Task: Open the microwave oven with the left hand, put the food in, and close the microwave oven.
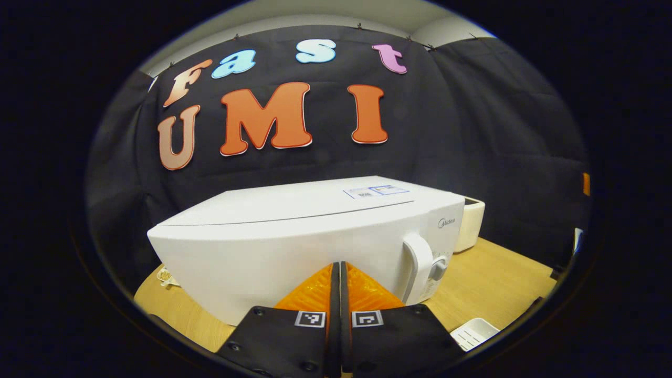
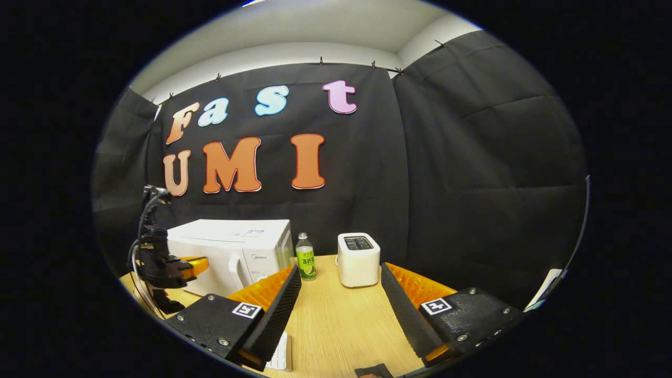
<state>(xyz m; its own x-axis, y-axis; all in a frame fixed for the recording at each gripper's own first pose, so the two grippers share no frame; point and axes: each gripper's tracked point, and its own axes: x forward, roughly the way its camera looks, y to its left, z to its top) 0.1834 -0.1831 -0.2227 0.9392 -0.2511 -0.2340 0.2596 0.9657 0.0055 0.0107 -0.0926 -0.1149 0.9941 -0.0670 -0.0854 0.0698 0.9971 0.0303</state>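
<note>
The left gripper [image 1: 339,273] has its fingers pressed together with nothing between them, tips just short of the door of the microwave [image 1: 315,236]. In the left gripper view the handle [image 1: 417,265] lies at about 2 o'clock from the tips, with the knob [image 1: 438,268] just beyond it. The microwave is a white box, door closed, standing on the table [image 1: 493,278] — its interior cannot be seen. In the right gripper view the right gripper [image 2: 338,299] is spread wide and holds nothing; the microwave sits at 10 o'clock from its tips, well apart, with the left gripper in front of the door. A bottle [image 2: 305,256] stands just right of the microwave, and a toaster [image 2: 358,259] stands at 12 o'clock. A white tray [image 1: 475,332] lies at 4 o'clock in the left gripper view — contents cannot be told.
</note>
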